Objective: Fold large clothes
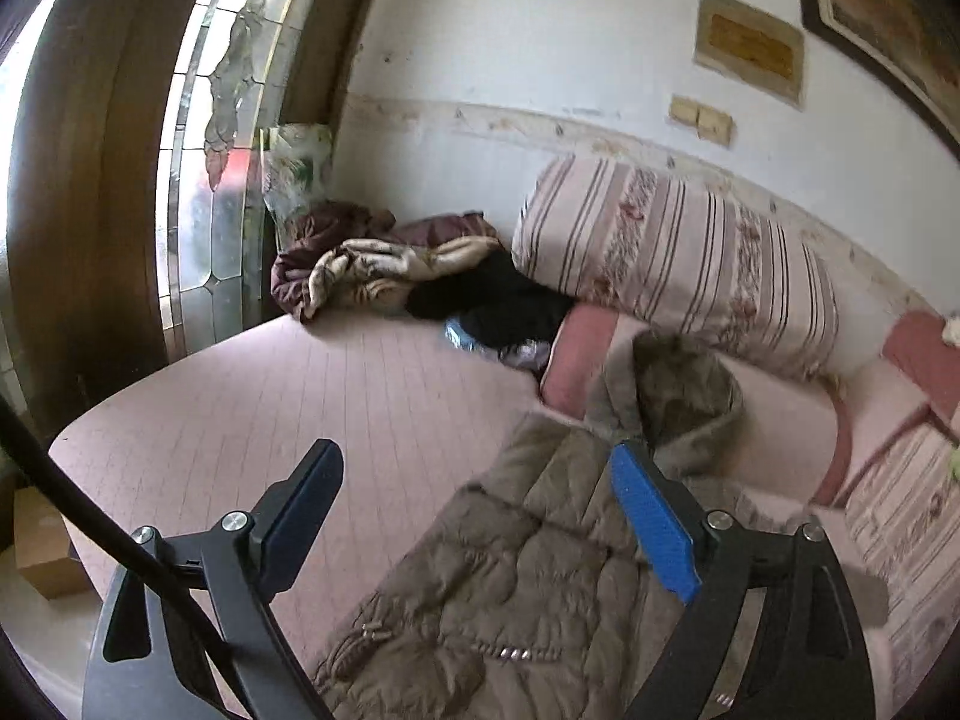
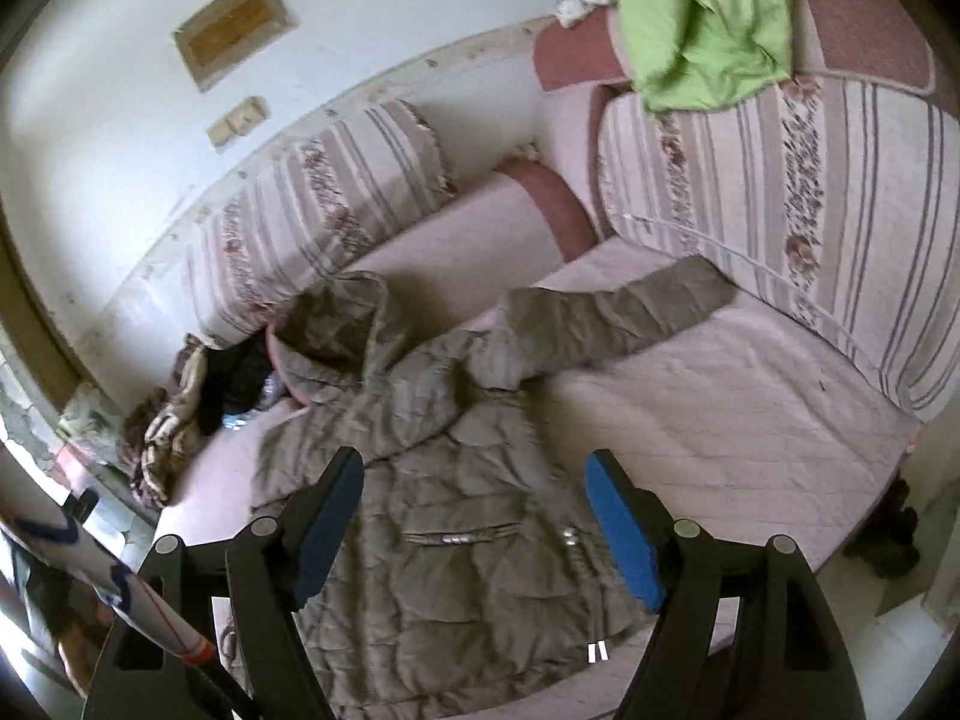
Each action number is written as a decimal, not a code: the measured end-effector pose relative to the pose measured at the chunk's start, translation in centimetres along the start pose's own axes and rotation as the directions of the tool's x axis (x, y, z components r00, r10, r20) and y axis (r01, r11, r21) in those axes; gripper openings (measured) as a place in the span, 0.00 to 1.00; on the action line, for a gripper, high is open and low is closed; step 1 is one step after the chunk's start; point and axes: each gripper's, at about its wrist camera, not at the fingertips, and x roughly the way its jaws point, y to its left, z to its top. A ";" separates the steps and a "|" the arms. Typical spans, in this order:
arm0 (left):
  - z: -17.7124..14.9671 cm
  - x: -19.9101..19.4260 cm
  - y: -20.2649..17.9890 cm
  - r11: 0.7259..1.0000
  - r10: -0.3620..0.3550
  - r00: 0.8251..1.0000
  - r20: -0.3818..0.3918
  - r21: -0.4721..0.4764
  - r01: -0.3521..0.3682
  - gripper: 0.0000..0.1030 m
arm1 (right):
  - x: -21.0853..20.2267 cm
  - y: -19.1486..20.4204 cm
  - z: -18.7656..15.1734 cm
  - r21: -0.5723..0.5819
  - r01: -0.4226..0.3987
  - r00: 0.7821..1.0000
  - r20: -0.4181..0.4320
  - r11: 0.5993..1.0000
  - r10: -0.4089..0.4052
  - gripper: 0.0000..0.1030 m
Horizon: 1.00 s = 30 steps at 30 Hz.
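A pink quilted sofa seat [image 2: 750,408] fills the lower half of both views and serves as the folding surface. At the bottom of the frames, both tools are held above it with nothing between the pads: the left gripper [image 1: 474,516] is spread wide, and the right gripper [image 2: 474,516] is likewise spread wide. Just beyond them a padded olive jacket [image 2: 456,516] is laid flat on the seat, front up, with its hood [image 2: 336,330] toward the middle left of the right view and one sleeve [image 2: 618,312] stretched out toward the centre right. No fold is seen in it, so the task is judged to be barely begun: the sleeves and body are yet to be folded. Farther back, striped cushions [image 2: 780,192] are propped along the corner backrest. A green cloth [image 2: 702,18] is draped at the upper right, and a heap of other textiles [image 1: 384,264] is piled near the glazed door [image 1: 210,180] at the upper left of the left view. A white wall [image 1: 540,36] with a framed picture closes the scene.
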 end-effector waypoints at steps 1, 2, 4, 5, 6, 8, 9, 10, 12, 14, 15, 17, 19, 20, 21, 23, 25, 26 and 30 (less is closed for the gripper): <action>-0.5 0.4 -0.1 1.000 -0.004 1.000 -0.013 0.015 0.004 0.88 | 0.2 -0.4 0.1 0.007 0.005 1.000 -0.006 1.000 -0.005 0.78; -1.0 0.9 -0.4 0.999 -0.010 0.999 -0.030 0.030 0.011 0.88 | 0.8 -1.0 0.2 0.019 0.011 1.000 -0.016 1.000 -0.011 0.78; -1.9 1.8 -0.7 0.999 -0.006 0.999 -0.050 0.046 0.008 0.88 | 1.5 -1.7 0.4 0.037 0.019 1.000 -0.026 0.999 -0.018 0.78; -2.3 2.4 -1.0 0.999 -0.005 0.998 -0.058 0.054 0.008 0.88 | 1.8 -2.0 0.5 0.043 0.025 0.999 -0.027 0.999 -0.023 0.78; -2.6 2.9 -1.2 0.998 -0.007 0.998 -0.067 0.061 0.011 0.88 | 2.1 -2.1 0.6 0.045 0.030 0.999 -0.022 0.999 -0.029 0.78; -3.5 4.1 -1.5 0.997 -0.018 0.995 -0.094 0.071 0.025 0.88 | 2.4 -1.8 0.6 0.031 0.040 0.999 -0.004 0.999 -0.040 0.78; -3.9 4.6 -1.5 0.997 -0.029 0.994 -0.103 0.068 0.036 0.88 | 2.6 -1.7 0.5 0.019 0.048 0.999 0.002 0.999 -0.048 0.78; -4.4 5.0 -1.4 0.997 -0.040 0.993 -0.110 0.062 0.047 0.88 | 3.0 -1.3 0.3 -0.006 0.055 0.998 -0.005 0.998 -0.055 0.78; -5.2 5.8 -1.4 0.996 -0.056 0.992 -0.116 0.066 0.064 0.88 | 3.9 -0.9 -0.1 -0.034 0.056 0.998 -0.037 0.998 -0.058 0.78; -6.0 6.3 -1.5 0.994 -0.044 0.995 -0.094 0.097 0.054 0.88 | 4.8 -0.8 -0.7 -0.043 0.056 0.996 -0.061 0.998 -0.058 0.78; -6.5 6.4 -1.5 0.992 -0.023 0.997 -0.067 0.124 0.031 0.88 | 5.1 -0.8 -0.9 -0.041 0.057 0.996 -0.065 0.998 -0.059 0.78; -7.1 6.5 -1.4 0.987 0.020 0.999 -0.027 0.162 -0.016 0.88 | 5.5 -0.9 -1.1 -0.036 0.063 0.996 -0.065 0.997 -0.066 0.78; -7.7 6.8 -1.2 0.983 0.048 0.999 -0.009 0.180 -0.045 0.88 | 5.9 -0.9 -0.9 -0.024 0.064 0.996 -0.061 0.998 -0.066 0.78; -7.9 7.1 -1.1 0.982 0.056 0.998 -0.015 0.184 -0.052 0.88 | 5.9 -0.8 -0.8 -0.020 0.062 0.996 -0.059 0.998 -0.063 0.78; -7.9 7.3 -1.1 0.981 0.063 0.998 -0.025 0.186 -0.057 0.88 | 6.0 -0.6 -0.7 -0.020 0.060 0.997 -0.056 0.998 -0.061 0.78; -8.0 8.0 -1.1 0.981 0.074 0.996 -0.053 0.186 -0.063 0.88 | 6.3 -0.2 -0.4 -0.029 0.055 0.997 -0.050 0.998 -0.056 0.78; -8.2 8.5 -1.0 0.982 0.078 0.994 -0.071 0.179 -0.064 0.88 | 6.7 0.5 0.0 -0.036 0.042 0.998 -0.048 0.998 -0.044 0.78; -8.3 8.6 -0.9 0.982 0.079 0.994 -0.076 0.180 -0.064 0.88 | 7.0 0.7 0.1 -0.038 0.031 0.998 -0.049 0.999 -0.033 0.78; -8.7 9.3 -1.0 0.972 0.118 0.990 -0.074 0.210 -0.101 0.88 | 10.0 0.5 -0.1 -0.025 0.021 0.992 -0.125 0.999 -0.024 0.78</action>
